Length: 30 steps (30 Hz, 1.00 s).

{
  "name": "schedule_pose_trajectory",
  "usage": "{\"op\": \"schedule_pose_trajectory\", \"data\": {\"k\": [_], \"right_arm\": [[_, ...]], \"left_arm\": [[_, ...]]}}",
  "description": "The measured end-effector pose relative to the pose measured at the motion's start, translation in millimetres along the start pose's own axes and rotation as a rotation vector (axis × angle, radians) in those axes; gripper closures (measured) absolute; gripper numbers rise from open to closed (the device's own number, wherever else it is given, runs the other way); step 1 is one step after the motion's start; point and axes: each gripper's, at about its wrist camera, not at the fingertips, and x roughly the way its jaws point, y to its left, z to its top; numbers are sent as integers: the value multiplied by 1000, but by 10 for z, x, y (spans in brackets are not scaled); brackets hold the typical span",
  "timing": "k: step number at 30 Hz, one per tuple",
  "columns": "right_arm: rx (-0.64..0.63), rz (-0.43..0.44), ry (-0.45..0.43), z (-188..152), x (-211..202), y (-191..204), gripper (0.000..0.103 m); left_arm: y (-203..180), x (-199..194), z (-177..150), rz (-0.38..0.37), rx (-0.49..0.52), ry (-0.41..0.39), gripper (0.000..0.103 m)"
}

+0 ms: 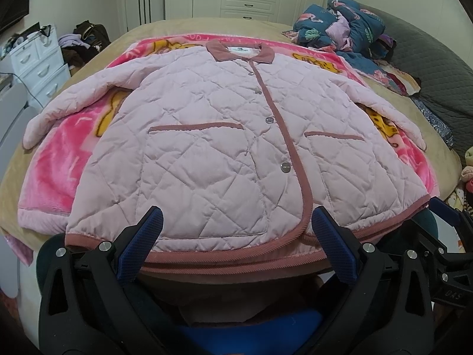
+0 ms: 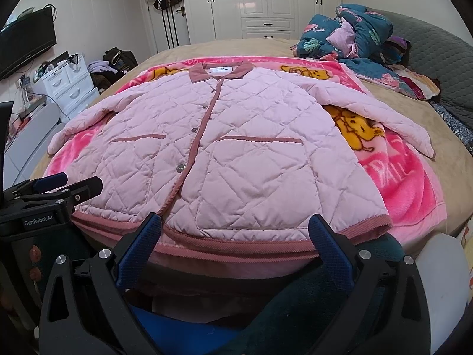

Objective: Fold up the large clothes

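Pink quilted jacket (image 1: 207, 136) lay flat, buttoned, sleeves spread on blanket (image 1: 53, 183) | left gripper (image 1: 236, 245), right gripper (image 2: 233, 245) both wide, empty, at hem | folding not begun | next: likely a sleeve inward.

"GenRobot.AI" on the left gripper (image 2: 50, 185) body; "DAS" on the right gripper (image 1: 449, 207) mount

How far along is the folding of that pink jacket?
Done: the pink quilted jacket lies flat, buttoned, on the blanket, sleeves spread. In hand: nothing; the left gripper and right gripper hang open at its hem. Left: every fold.
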Motion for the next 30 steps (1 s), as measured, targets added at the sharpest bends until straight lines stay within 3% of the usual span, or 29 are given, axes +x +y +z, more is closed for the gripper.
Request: {"op": "schedule_pose_trajectory", "data": {"k": [30], "right_arm": [[9, 20, 23, 124, 160, 4, 4]], "left_arm": [[18, 21, 101, 11, 5, -1, 9]]}}
